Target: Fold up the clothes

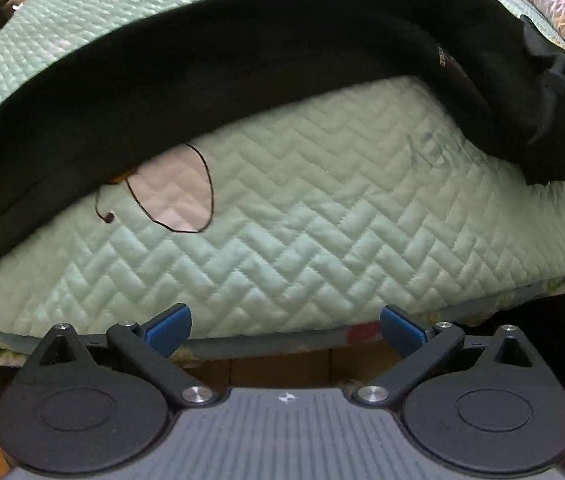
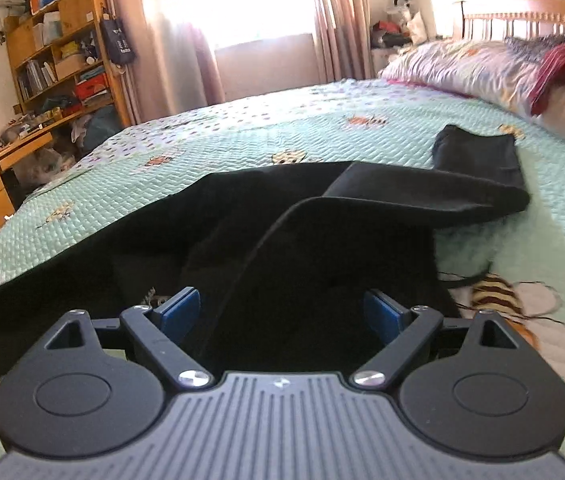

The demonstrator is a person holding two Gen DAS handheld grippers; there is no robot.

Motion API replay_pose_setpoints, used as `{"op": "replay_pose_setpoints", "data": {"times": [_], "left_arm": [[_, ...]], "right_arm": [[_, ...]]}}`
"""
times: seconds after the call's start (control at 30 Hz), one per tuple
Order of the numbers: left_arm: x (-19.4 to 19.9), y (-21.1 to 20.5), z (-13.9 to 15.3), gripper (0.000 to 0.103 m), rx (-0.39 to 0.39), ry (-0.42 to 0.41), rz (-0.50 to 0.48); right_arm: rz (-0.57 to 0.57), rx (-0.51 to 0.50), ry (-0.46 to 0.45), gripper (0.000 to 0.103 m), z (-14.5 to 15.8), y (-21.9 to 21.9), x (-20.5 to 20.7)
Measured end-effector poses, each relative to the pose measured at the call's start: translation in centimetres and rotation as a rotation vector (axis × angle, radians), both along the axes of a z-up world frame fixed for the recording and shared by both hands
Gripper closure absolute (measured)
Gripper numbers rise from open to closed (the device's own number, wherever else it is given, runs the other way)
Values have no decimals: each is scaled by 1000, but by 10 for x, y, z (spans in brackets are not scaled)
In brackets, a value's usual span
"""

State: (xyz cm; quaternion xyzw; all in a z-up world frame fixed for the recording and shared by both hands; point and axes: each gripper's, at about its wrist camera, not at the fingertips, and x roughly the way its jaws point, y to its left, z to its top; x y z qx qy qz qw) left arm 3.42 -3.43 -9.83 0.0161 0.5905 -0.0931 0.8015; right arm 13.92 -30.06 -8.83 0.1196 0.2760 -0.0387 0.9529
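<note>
Currently, left wrist view: left gripper (image 1: 285, 326) is seen w/ jaws spread wide, nothing held, nothing touched; fingertips (image 1: 170, 326) hover above the near edge of the quilted green bedspread (image 1: 302, 220). Black garment (image 1: 242, 60) is laid across the bed beyond, well apart from the pads; its bunched end is noted at far right, where a second gripper appears to be present. Step is judged as reaching for a hem. Recommended: the edge is to be approached low, a single layer pinched, corners matched before the fold is laid.

Right wrist view: right gripper (image 2: 281, 314) is seen w/ jaws wide apart, black garment (image 2: 302, 240) directly ahead and between the fingers (image 2: 180, 312), but no clamping is evident; contact can't be confirmed. A raised fold ridge is noted ahead. Pillow (image 2: 462, 68) and bookshelf (image 2: 62, 52) are noted in bkgd.
</note>
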Motion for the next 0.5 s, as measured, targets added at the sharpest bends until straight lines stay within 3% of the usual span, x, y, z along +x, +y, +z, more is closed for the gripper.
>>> {"op": "replay_pose_setpoints", "data": {"times": [0.1,0.2,0.43,0.5], "left_arm": [[4,-5,2,3,-33,44,16],[7,-10,6,3,-10,8,32],[13,-21,30,3,113,-143,65],[14,-23,33,3,128,-166,74]], "right_arm": [[-2,82,58,14,-14,-7,26],[0,101,97,13,-28,-8,44],[45,31,39,46,-28,-14,33],[54,14,17,51,-27,-15,26]]}}
